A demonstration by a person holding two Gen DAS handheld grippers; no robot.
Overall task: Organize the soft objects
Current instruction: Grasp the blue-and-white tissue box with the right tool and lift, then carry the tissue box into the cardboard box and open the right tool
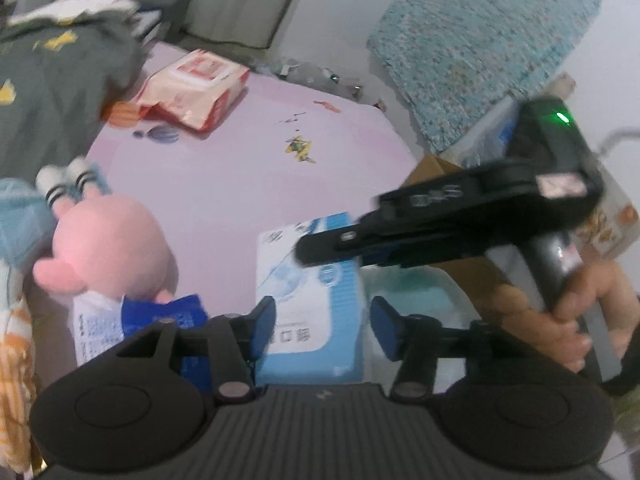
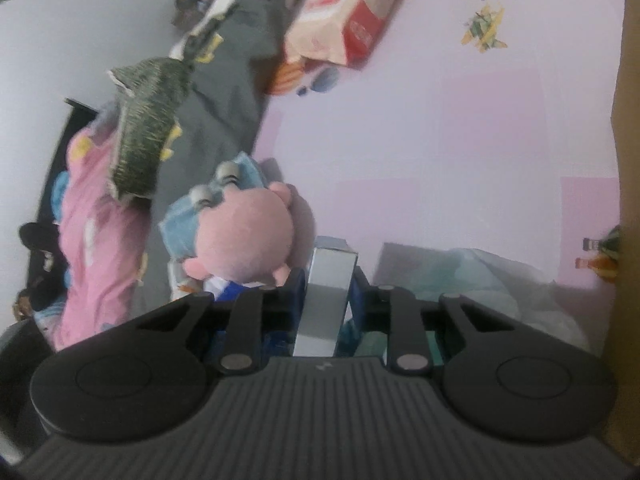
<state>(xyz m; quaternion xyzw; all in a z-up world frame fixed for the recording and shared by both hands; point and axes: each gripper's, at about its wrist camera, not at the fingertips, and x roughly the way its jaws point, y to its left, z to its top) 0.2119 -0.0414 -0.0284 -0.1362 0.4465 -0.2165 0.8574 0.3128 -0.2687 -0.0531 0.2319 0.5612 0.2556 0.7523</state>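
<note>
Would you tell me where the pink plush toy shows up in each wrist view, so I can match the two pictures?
Left wrist: pink plush toy at the left edge, lower half, beside the blue box.
Right wrist: pink plush toy left of centre, just above the gripper body.
Shared landmark: red-and-white pack on the pink sheet.

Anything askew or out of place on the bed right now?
Yes. The pink plush lies tipped over, head toward the cameras, on top of packets. The red-and-white pack sits crumpled and slanted by the grey clothes. The right gripper is clamped on the blue box, lifting one end so it sits tilted.
</note>
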